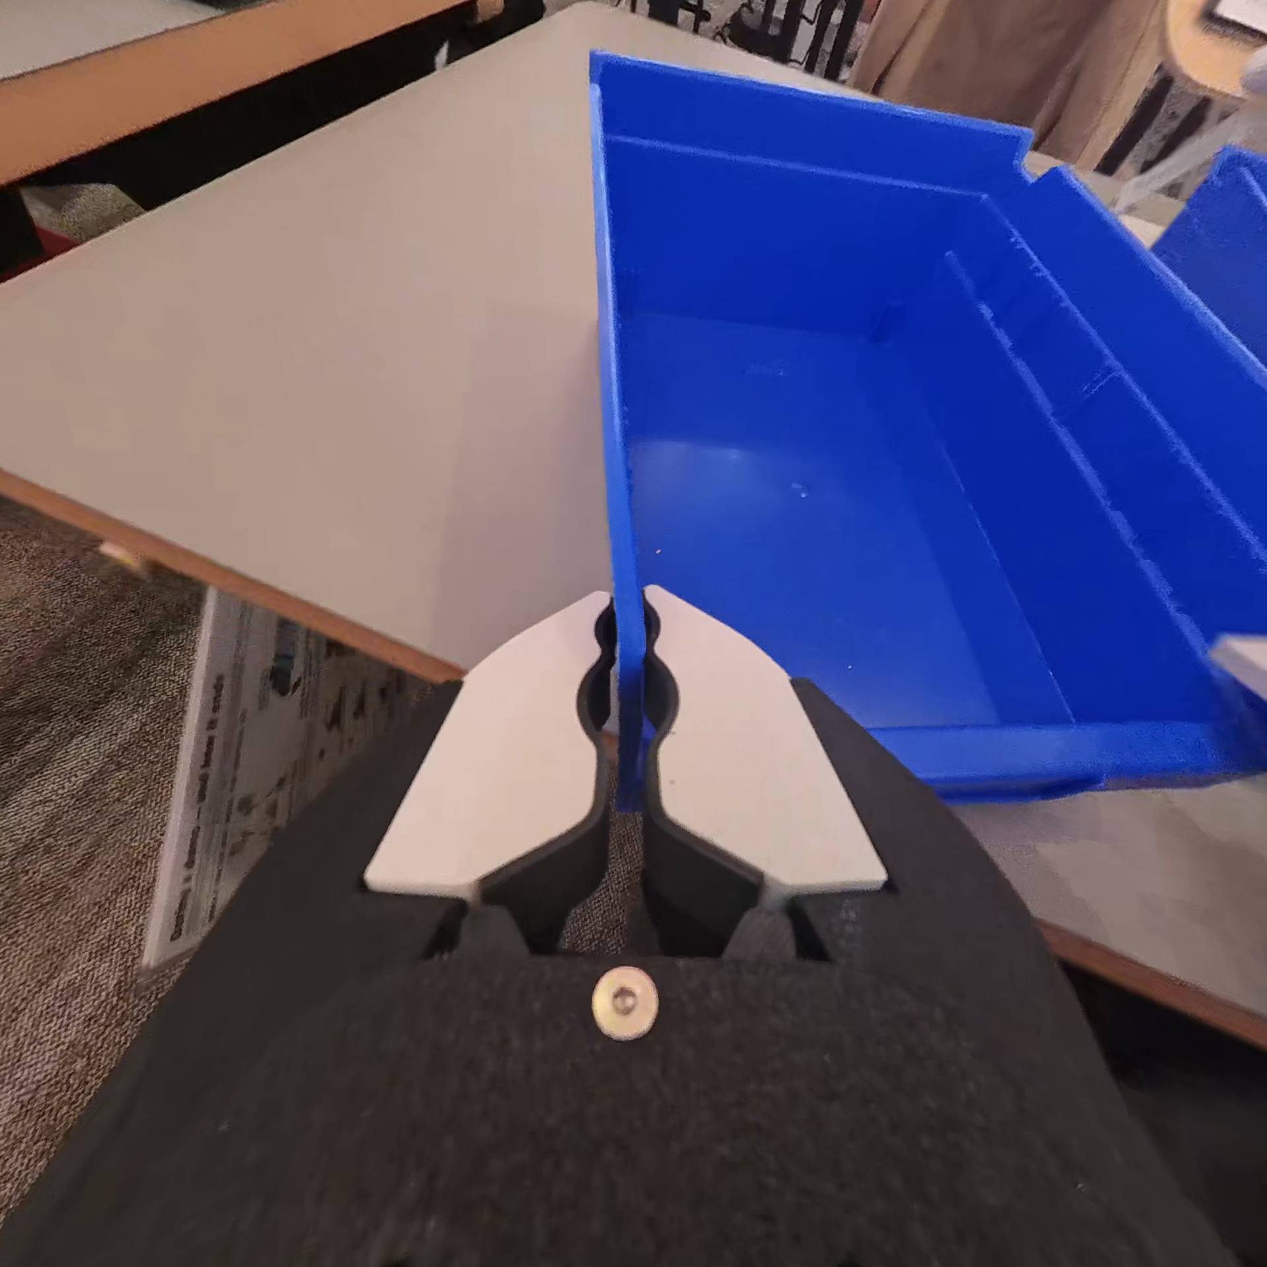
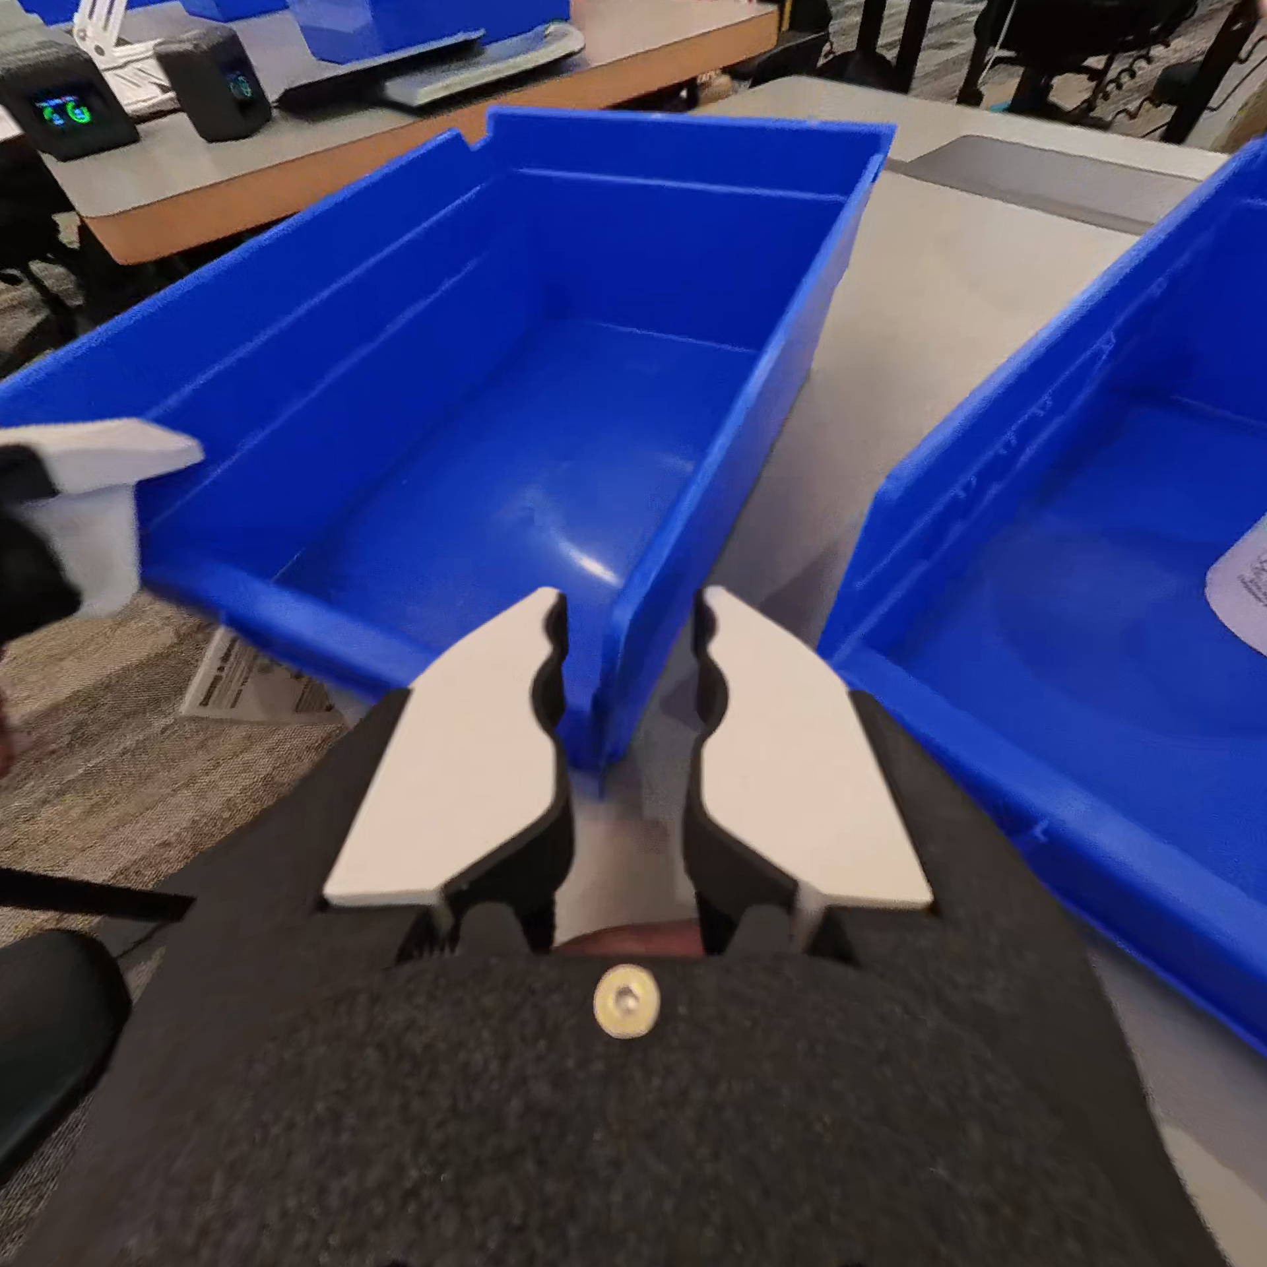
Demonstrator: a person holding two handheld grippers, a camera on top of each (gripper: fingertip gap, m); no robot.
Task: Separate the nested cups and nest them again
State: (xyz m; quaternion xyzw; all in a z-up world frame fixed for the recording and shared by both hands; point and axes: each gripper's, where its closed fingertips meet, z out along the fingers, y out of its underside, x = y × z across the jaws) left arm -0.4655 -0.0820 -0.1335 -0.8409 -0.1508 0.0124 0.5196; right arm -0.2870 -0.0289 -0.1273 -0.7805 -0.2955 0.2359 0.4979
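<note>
No cups show; the objects are blue plastic bins. An empty blue bin [image 1: 788,158] sits on the grey table [image 1: 308,308]. My left gripper [image 1: 629,603] is shut on this bin's left side wall near the front corner, with both pads pressed on the thin wall. The same bin shows in the right wrist view [image 2: 343,343]. My right gripper [image 2: 631,603] straddles its right side wall with a gap on each side, so it is open. The left gripper also shows in the right wrist view [image 2: 89,480], on the bin's far wall.
A second blue bin [image 2: 1097,548] stands close to the right, with a white label [image 2: 1241,589] inside; it also shows in the left wrist view [image 1: 1220,240]. A printed box [image 1: 226,754] stands on the carpet below the table edge. Another table with dark devices [image 2: 212,82] is behind.
</note>
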